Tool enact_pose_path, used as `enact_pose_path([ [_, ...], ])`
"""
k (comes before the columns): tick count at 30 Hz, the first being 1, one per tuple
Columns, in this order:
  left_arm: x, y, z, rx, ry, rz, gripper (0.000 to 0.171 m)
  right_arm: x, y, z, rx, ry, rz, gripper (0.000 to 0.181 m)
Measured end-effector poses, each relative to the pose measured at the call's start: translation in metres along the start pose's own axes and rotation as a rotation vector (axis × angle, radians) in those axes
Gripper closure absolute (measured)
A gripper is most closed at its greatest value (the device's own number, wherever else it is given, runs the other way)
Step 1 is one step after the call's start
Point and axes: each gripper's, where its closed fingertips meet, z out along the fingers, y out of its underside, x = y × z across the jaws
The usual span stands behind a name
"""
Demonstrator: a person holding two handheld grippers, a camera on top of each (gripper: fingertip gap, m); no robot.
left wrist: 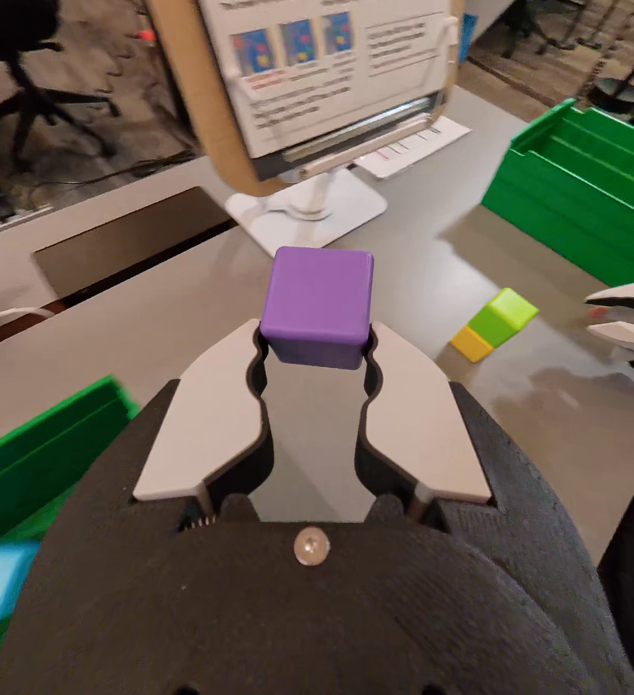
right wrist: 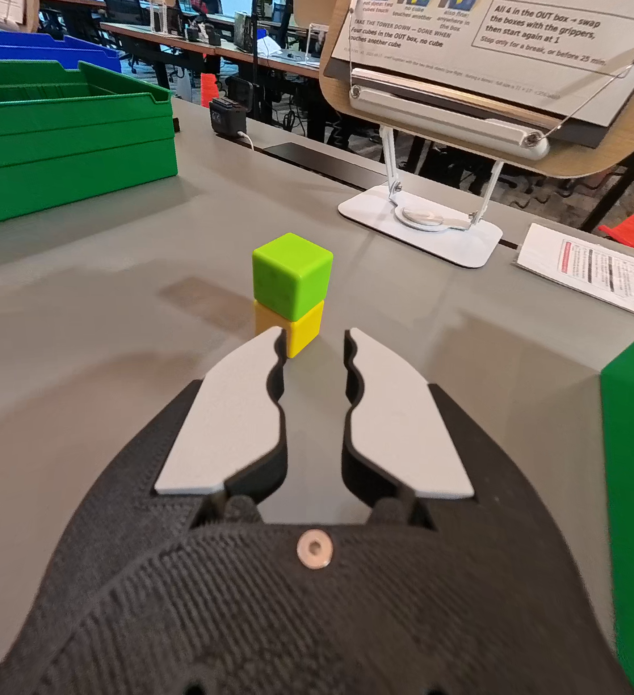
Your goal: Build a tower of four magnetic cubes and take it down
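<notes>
above the table, left claw [left wrist: 316,340] pinches purple cube [left wrist: 317,301].

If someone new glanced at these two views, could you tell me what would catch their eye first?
Probably the purple cube, pinched between the left gripper jaws above the grey table. Next, the lime-green cube stacked on a yellow cube, just ahead of the open, empty right gripper, with a green bin behind on the left.
</notes>
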Motion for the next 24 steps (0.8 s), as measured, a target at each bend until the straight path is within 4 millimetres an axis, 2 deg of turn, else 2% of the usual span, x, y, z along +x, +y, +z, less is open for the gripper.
enact_pose_path([
  [6,0.086,0.002,0.071,-0.088,0.216,0.151,0.121,0.01,0.005,-0.015,-0.004,0.047,0.017,0.152],
  [9,0.124,0.004,0.094,-0.118,0.295,0.233,0.121,0.015,0.008,-0.023,-0.007,0.071,0.027,0.152],
  [12,0.154,0.008,0.109,-0.135,0.37,0.314,0.121,0.019,0.011,-0.031,-0.011,0.094,0.032,0.152],
  [15,0.171,0.016,0.121,-0.166,0.411,0.393,0.121,0.021,0.014,-0.037,-0.017,0.111,0.035,0.152],
  [18,0.18,0.021,0.131,-0.177,0.428,0.434,0.12,0.024,0.015,-0.042,-0.018,0.126,0.036,0.152],
  [24,0.201,0.031,0.138,-0.204,0.516,0.479,0.12,0.027,0.016,-0.049,-0.015,0.139,0.055,0.152],
])
